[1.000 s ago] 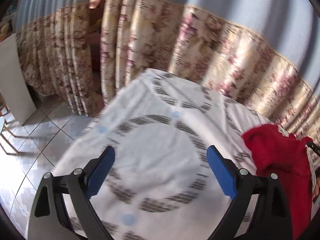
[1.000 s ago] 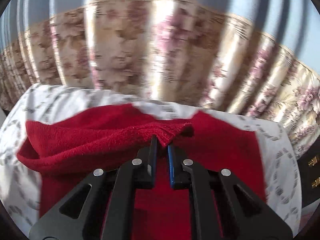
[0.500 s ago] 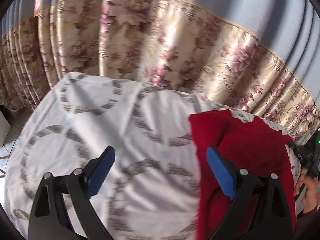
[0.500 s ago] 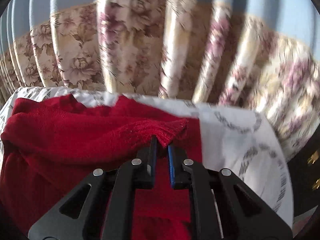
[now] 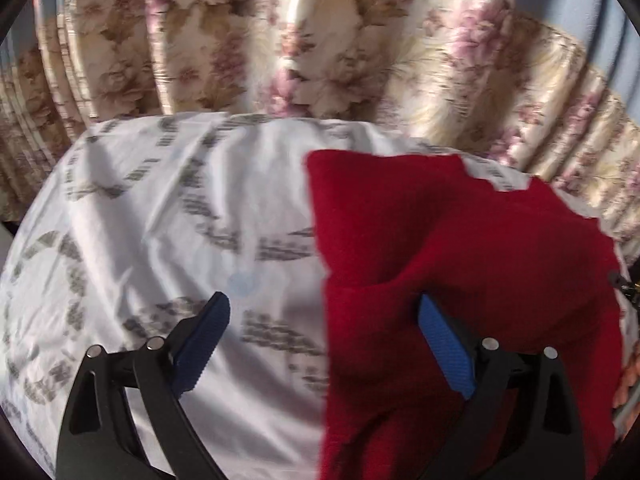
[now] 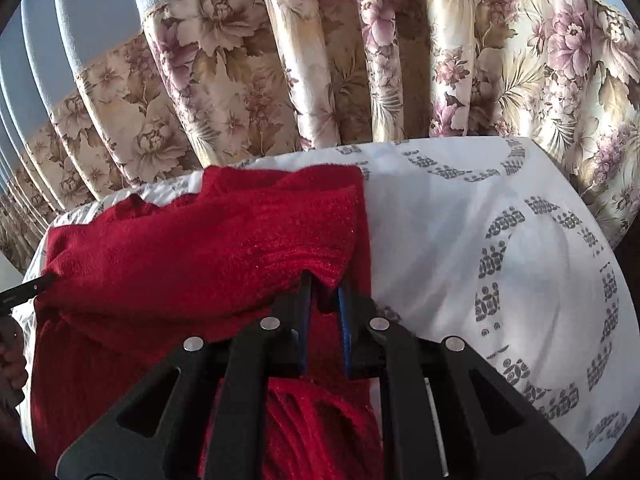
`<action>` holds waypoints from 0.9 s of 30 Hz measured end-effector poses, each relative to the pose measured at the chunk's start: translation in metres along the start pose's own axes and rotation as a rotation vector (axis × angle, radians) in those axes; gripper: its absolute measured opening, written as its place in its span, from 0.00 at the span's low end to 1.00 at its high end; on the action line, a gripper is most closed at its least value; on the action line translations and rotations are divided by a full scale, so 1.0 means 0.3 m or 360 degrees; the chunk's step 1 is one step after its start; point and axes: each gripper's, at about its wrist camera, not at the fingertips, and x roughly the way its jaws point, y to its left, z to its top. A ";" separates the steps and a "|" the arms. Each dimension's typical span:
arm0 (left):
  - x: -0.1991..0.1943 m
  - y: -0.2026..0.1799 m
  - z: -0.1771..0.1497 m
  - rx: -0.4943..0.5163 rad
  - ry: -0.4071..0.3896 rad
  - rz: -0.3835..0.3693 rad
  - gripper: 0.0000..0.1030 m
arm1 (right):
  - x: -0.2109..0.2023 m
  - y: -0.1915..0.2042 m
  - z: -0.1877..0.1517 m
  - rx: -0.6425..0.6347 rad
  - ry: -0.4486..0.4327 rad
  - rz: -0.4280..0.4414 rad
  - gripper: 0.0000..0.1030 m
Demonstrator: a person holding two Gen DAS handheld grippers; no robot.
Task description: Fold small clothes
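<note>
- Right gripper [image 6: 325, 286] is pinched nearly closed on a corner of the red knit garment [image 6: 192, 256]; the fabric drapes over its fingertips and hides where the blue pads meet it.
- Left gripper [image 5: 322, 314] stands wide apart and holds nothing. Its left blue pad [image 5: 202, 346] is over bare sheet at about 7 o'clock in the left wrist view. Its right blue pad [image 5: 446, 350] sits at about 5 o'clock, just under a lifted fold of the garment [image 5: 460, 248]; whether the pad touches the cloth I cannot tell.
- Garment position: in the left wrist view it fills the right half, from 2 o'clock down to 5 o'clock. In the right wrist view it fills the left half, from 11 o'clock down to 6 o'clock, with one layer turned over another.
- No containers appear in either view.
- White sheet with grey ring print [image 6: 500, 248] covers the work surface. Its far edge curves across the middle of both views.
- Floral curtain [image 6: 360, 80] hangs just behind that far edge, from 9 o'clock through 12 to 3 o'clock.
- Open room: bare sheet lies from 7 to 11 o'clock in the left wrist view [image 5: 140, 220], and from 1 to 5 o'clock in the right wrist view.
- Person's hand [image 6: 11, 354] shows at the 9 o'clock rim of the right wrist view, beside the garment.
</note>
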 end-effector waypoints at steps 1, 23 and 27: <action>-0.007 0.004 -0.006 0.0020 -0.0016 0.0035 0.94 | 0.000 -0.001 -0.001 0.0006 0.0007 -0.0004 0.12; -0.054 -0.035 -0.054 0.0064 -0.0168 0.0020 0.94 | 0.057 0.075 0.023 -0.0031 0.0002 -0.0082 0.55; -0.042 -0.030 -0.055 0.0059 -0.0134 0.0032 0.94 | 0.025 0.073 0.021 -0.0051 -0.0033 -0.0131 0.28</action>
